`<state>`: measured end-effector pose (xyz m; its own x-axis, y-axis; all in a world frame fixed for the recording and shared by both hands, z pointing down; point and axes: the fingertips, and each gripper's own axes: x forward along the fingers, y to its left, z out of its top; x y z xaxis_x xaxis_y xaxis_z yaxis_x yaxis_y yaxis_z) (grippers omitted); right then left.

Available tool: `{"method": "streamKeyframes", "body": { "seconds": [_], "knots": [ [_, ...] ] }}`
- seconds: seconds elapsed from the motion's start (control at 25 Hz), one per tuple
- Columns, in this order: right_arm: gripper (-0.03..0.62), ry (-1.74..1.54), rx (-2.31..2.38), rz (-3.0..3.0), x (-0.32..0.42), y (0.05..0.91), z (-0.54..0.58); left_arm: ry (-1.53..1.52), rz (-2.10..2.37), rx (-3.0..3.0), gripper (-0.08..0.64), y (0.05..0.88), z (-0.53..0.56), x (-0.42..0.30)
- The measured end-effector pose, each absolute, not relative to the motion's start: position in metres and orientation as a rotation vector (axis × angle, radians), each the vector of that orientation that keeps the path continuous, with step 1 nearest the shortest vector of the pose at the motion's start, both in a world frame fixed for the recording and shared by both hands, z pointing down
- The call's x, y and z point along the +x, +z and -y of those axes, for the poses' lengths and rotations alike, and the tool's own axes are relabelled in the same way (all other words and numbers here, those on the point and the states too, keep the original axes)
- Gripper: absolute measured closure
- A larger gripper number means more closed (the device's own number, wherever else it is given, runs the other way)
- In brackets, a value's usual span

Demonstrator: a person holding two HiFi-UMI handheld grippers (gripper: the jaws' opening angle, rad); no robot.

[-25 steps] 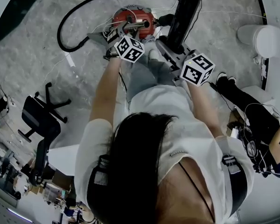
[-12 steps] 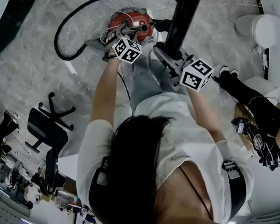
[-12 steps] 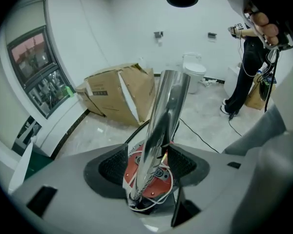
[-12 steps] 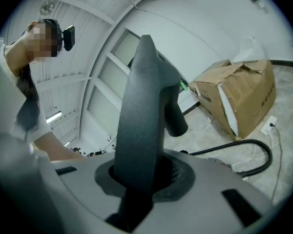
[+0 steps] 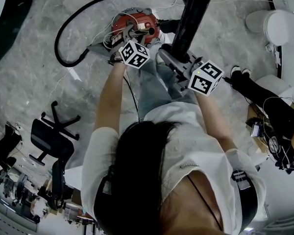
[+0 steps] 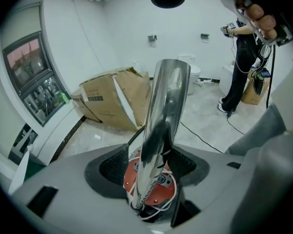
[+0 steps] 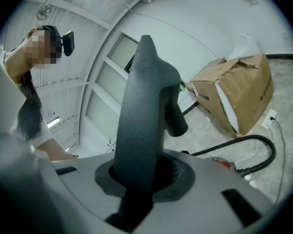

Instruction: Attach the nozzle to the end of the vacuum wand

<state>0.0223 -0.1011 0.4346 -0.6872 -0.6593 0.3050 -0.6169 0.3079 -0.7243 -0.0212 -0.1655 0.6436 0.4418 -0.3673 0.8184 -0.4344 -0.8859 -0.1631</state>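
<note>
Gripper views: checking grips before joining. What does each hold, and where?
Left gripper: shiny chrome wand tube, mid-shaft, back from its open end. Right gripper: long black plastic nozzle, near one end.

The person wore a white short-sleeved shirt (image 5: 196, 131) and pale jeans (image 5: 154, 87). The grey left gripper (image 6: 149, 167) and right gripper (image 7: 139, 172) each bore a black-and-white marker cube (image 5: 134, 54) behind the jaws.

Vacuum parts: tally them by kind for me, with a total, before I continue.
Red canister: 1
Black hose: 1
Chrome wand: 1
Black nozzle: 1
Total: 4
</note>
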Motion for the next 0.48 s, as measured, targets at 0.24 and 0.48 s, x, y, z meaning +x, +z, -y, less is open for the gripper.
{"method": "streamKeyframes", "body": {
  "seconds": [0.24, 0.48],
  "knots": [
    [0.509, -1.379, -1.237, -2.465, 0.023, 0.445, 0.100, 1.409, 0.655, 2.687, 0.354, 0.646, 0.164, -0.016],
    [0.509, -1.392, -1.230, -2.452, 0.026, 0.452, 0.108, 1.373, 0.589, 2.738, 0.413, 0.647, 0.165, -0.006]
  ]
}}
